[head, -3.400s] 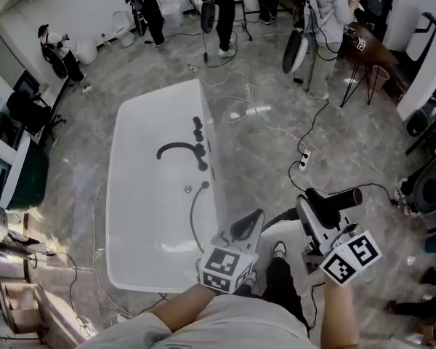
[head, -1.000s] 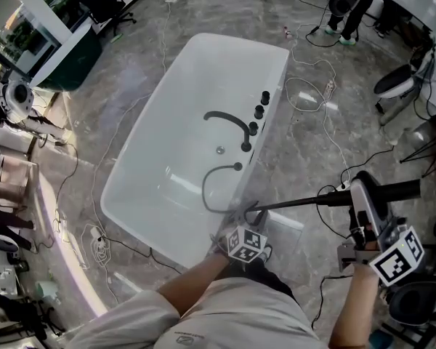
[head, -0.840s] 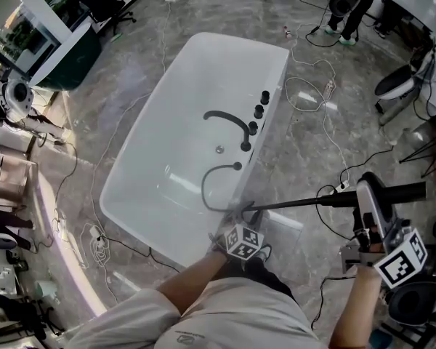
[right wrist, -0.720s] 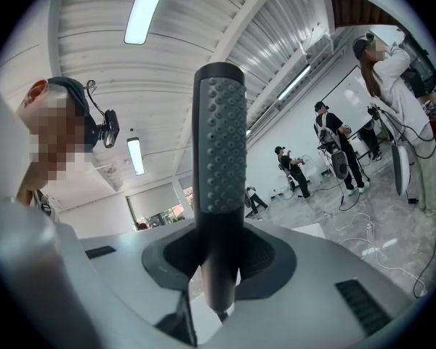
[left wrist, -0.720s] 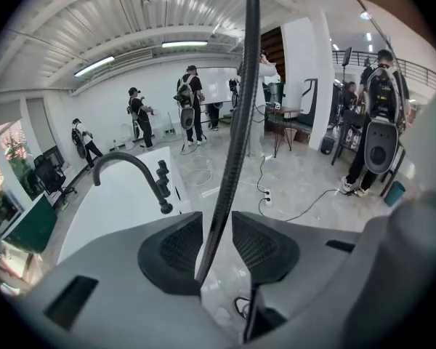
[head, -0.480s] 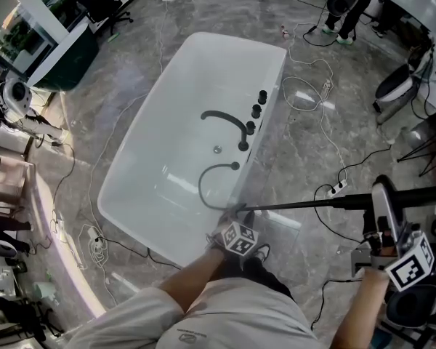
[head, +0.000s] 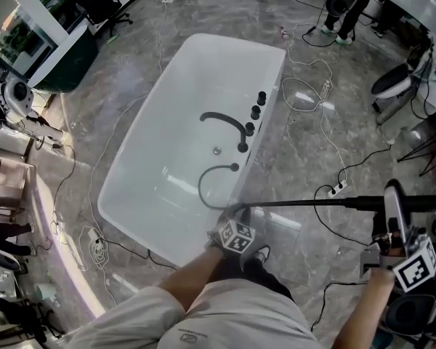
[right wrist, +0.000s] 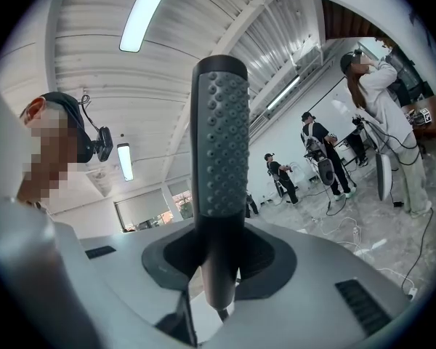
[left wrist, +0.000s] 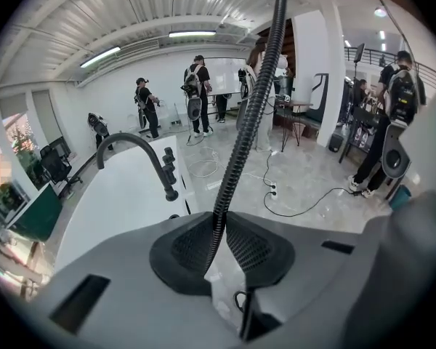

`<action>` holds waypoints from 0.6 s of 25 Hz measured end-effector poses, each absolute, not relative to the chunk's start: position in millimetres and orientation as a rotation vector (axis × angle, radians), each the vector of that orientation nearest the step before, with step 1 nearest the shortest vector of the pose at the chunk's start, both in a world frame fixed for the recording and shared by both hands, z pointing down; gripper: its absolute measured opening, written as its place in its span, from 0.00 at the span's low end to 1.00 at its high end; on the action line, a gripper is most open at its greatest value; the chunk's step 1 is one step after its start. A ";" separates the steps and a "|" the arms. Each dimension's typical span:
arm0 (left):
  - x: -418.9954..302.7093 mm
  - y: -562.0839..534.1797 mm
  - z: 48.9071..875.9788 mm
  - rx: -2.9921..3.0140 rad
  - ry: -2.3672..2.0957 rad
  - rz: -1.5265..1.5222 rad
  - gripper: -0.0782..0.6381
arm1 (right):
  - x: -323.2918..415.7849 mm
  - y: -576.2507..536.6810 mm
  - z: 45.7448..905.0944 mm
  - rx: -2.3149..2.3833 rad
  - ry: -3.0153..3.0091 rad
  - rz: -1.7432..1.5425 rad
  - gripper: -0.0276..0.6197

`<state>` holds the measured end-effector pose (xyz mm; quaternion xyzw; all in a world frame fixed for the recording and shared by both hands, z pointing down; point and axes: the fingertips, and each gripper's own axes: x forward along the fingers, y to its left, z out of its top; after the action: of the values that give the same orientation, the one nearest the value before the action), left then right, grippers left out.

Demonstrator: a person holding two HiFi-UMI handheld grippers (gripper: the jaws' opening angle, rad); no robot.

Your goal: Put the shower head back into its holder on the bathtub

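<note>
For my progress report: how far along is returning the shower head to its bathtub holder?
Done: the right gripper has the shower head clamped, out over the floor. In hand: the left gripper pinches the hose by the bathtub's near corner. Left: bring the head to the black fittings on the rim and seat it.

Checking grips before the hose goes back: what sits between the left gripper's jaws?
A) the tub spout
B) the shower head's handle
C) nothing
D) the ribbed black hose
D: the left gripper is clamped on the ribbed black hose; the right gripper holds the shower head.
</note>
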<state>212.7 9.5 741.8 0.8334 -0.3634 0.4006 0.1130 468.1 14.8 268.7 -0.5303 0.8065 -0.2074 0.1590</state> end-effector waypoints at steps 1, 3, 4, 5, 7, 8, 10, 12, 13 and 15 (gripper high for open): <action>211.3 8.8 740.5 2.440 -1.071 1.165 0.19 | 471.4 14.5 270.4 -1.529 2.303 -0.591 0.21; 208.7 7.8 737.4 2.427 -1.085 1.144 0.19 | 479.3 14.0 274.9 -1.562 2.299 -0.587 0.21; 207.4 7.6 735.4 2.422 -1.093 1.137 0.19 | 483.6 13.5 277.5 -1.583 2.298 -0.584 0.21; 205.8 7.5 733.1 2.417 -1.103 1.130 0.19 | 487.4 12.7 280.3 -1.607 2.297 -0.582 0.21; 202.0 6.6 727.3 2.411 -1.121 1.114 0.19 | 493.3 9.9 286.7 -1.659 2.298 -0.579 0.21; 200.0 5.9 724.0 2.412 -1.128 1.103 0.19 | 495.4 8.0 291.1 -1.688 2.300 -0.579 0.21; 196.4 4.6 716.7 2.420 -1.140 1.079 0.19 | 498.9 4.0 302.1 -1.750 2.307 -0.582 0.21; 193.8 3.2 706.6 2.434 -1.150 1.049 0.19 | 501.5 0.3 314.6 -1.814 2.320 -0.590 0.21; 193.1 2.6 700.1 2.442 -1.156 1.032 0.19 | 502.7 -1.5 320.5 -1.845 2.329 -0.593 0.21; 193.4 0.6 684.8 2.464 -1.168 1.000 0.19 | 504.9 -5.5 331.2 -1.898 2.350 -0.599 0.21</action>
<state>193.4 0.6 684.8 0.8424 -0.3994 0.3418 0.1186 504.9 -5.5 331.2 -0.6160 0.7627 -0.1945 0.0313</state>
